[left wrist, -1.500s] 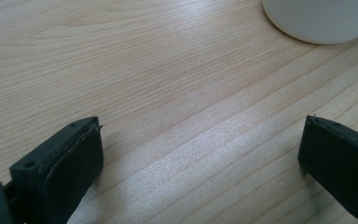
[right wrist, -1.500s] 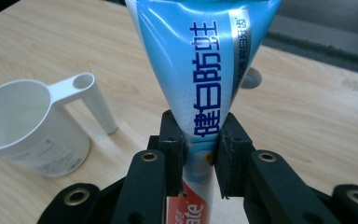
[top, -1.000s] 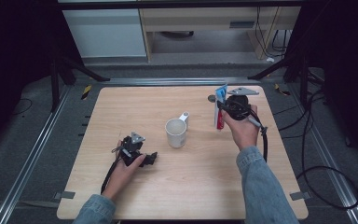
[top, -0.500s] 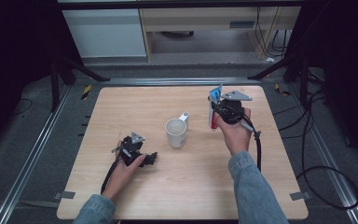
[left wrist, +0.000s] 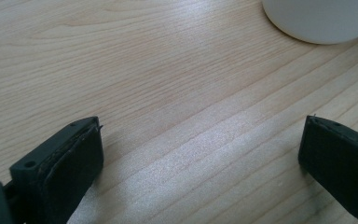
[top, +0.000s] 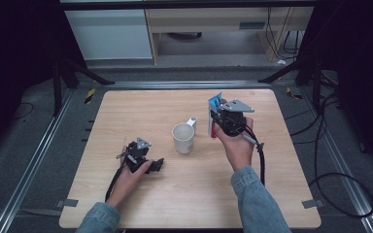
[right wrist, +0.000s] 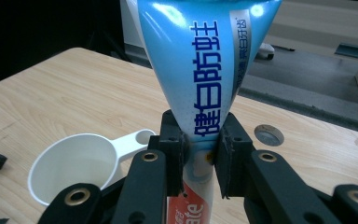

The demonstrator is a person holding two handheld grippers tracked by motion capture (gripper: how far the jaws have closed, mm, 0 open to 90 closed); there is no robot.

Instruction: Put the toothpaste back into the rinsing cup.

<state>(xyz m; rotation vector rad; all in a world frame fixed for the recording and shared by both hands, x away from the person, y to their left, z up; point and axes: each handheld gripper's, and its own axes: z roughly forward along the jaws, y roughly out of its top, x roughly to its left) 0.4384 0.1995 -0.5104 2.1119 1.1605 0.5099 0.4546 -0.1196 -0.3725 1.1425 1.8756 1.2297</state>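
Toothpaste tube [right wrist: 205, 84] lettering, right gripper view

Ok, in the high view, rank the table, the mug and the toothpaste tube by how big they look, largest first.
1. table, by far the largest.
2. mug.
3. toothpaste tube, though the right gripper hides part of it, so mug versus tube is unsure.

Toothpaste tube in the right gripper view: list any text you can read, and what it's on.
"健自防蛀": large dark blue characters running along the toothpaste tube, clamped upright in the right gripper.
"...ate": white letters on the tube's red end below the jaws, cut off.
Small white characters on the grey strip beside the large ones: too small to read.
White cup: no text.
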